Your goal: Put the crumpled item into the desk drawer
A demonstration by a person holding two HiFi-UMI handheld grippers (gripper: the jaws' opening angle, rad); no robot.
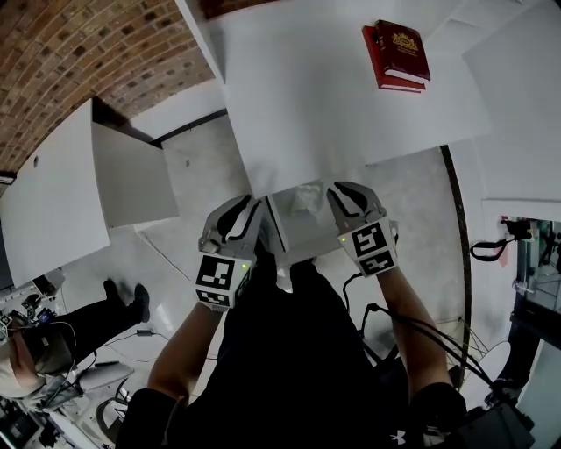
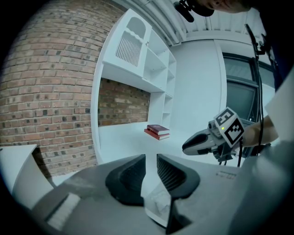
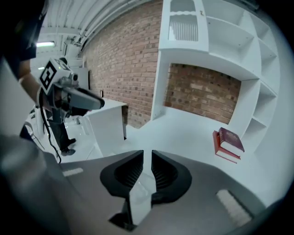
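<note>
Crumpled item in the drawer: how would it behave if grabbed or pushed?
The crumpled item looks like thin white paper, so probably light and squashable. Its creased, irregular shape makes rolling unlikely; on the smooth drawer floor it may slide.

Red-brown brick wall (image 2: 46, 92) behind, pale mortar. White tabletop (image 1: 298, 96) running along it, two red books (image 1: 399, 54) stacked near the far end. White shelf unit (image 3: 220, 41) mounted above: open cubbies down one side, a slatted door panel at the top, bare brick showing through the middle. Low white cabinet (image 1: 53, 202) standing apart to the left on pale grey floor (image 1: 202, 167). Dark-framed window (image 2: 239, 87) to the right. White ribbed ceiling (image 3: 92, 13), one strip light (image 3: 45, 44) lit.
</note>
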